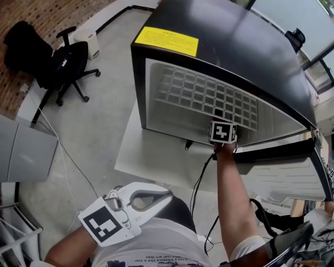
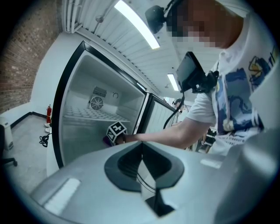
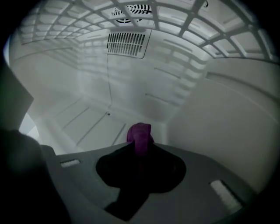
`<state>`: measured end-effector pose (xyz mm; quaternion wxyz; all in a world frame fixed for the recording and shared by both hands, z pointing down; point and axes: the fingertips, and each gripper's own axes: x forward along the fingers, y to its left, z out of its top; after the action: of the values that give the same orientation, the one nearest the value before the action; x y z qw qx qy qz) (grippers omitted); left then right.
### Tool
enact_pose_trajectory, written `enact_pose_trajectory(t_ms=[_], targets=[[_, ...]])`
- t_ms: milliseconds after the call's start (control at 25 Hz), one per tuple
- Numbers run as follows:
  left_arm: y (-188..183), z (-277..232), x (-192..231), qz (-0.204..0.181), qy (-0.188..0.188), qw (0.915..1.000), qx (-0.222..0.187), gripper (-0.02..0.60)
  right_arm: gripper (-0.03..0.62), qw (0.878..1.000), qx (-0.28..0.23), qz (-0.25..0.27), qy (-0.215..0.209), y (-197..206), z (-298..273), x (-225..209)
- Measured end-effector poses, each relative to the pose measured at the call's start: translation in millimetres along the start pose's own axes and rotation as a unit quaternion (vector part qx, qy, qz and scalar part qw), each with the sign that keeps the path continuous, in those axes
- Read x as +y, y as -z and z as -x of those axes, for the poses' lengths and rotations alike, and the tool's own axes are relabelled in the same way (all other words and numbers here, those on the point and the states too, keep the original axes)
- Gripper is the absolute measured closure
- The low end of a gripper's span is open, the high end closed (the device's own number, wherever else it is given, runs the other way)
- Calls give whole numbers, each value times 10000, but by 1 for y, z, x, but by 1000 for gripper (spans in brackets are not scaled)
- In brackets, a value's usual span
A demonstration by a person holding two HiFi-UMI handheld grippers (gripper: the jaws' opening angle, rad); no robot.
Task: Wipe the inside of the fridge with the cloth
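Our right gripper (image 3: 140, 148) is pinching a purple cloth (image 3: 139, 134) between its jaws, which are closing down on the fabric so that a folded tuft is sticking up past the tips. We are holding it deep inside the open fridge (image 1: 237, 44), under the white wire shelf (image 1: 209, 96), with the cloth sitting low in front of the corner where the back wall, the right wall and the white bottom panel are meeting. We cannot tell whether the cloth is touching any of those surfaces. A vent grille (image 3: 126, 43) and a round fan (image 3: 138, 8) are showing on the back wall above it.

From the head view, only the right gripper's marker cube (image 1: 223, 131) is showing at the fridge's opening, with our bare forearm (image 1: 232, 201) reaching in behind it and a black cable (image 1: 201, 182) trailing down beside the arm. The fridge door (image 1: 282, 180) is standing open to the right, and a yellow label (image 1: 167, 40) is lying on the black top.

Our left gripper (image 1: 168, 194) is hanging back near our waist, well apart from the fridge, its jaws pressing together with nothing between them. A black office chair (image 1: 70, 65) is standing on the concrete floor (image 1: 104, 120) off to the left.
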<state>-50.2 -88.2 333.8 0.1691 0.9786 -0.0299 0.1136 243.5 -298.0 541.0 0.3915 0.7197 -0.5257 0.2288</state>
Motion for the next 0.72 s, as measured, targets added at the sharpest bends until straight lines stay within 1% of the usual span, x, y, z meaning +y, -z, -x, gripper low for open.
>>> enact_pose_trajectory(t_ms=[400,720], targets=[[2,-4,5,89,24,9999,63,577,519,9991,-84,408,-79,-12,-2,26],[3,6,9,128,-198,9997,36,577,519,9966,-257,696,-364,-30,-3,71]])
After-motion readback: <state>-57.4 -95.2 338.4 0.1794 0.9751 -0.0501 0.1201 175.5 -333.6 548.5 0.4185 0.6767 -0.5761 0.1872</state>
